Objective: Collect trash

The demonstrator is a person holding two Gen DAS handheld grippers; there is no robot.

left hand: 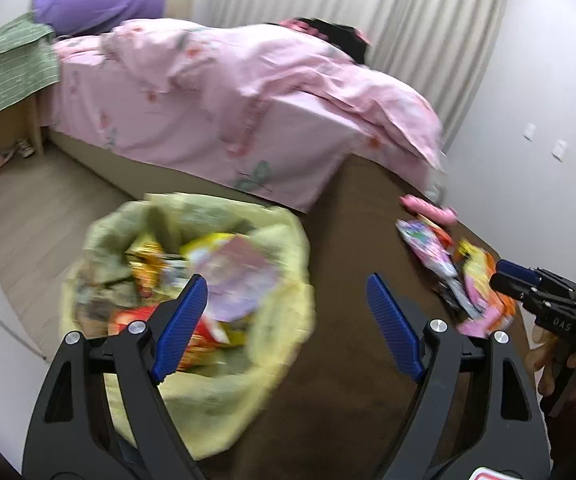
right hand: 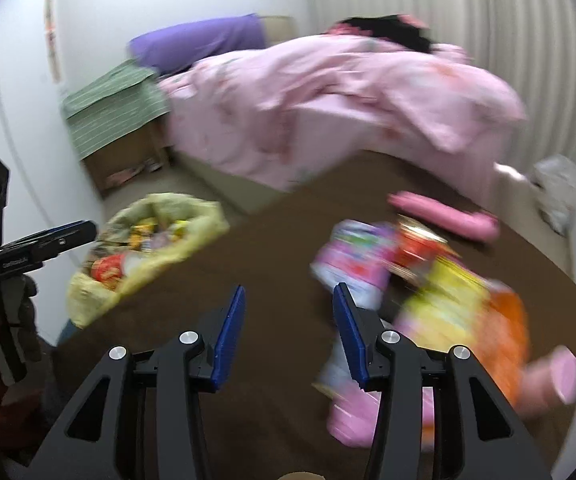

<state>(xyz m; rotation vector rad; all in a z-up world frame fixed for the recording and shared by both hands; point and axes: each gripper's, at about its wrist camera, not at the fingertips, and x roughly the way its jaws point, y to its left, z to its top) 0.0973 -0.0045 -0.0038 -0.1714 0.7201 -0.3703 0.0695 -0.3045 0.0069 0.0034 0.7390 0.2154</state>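
Bedroom, brown table before pink-quilted bed. Yellow trash bag of wrappers at ten o'clock; loose snack wrappers at two. Left gripper wide open, right gripper half open, both empty.

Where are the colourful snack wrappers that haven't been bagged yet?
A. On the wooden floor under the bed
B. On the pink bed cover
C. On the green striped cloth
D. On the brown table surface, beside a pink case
D: the loose wrappers lie in a heap on the brown table, near the pink case, apart from the yellow trash bag at the table's other edge.
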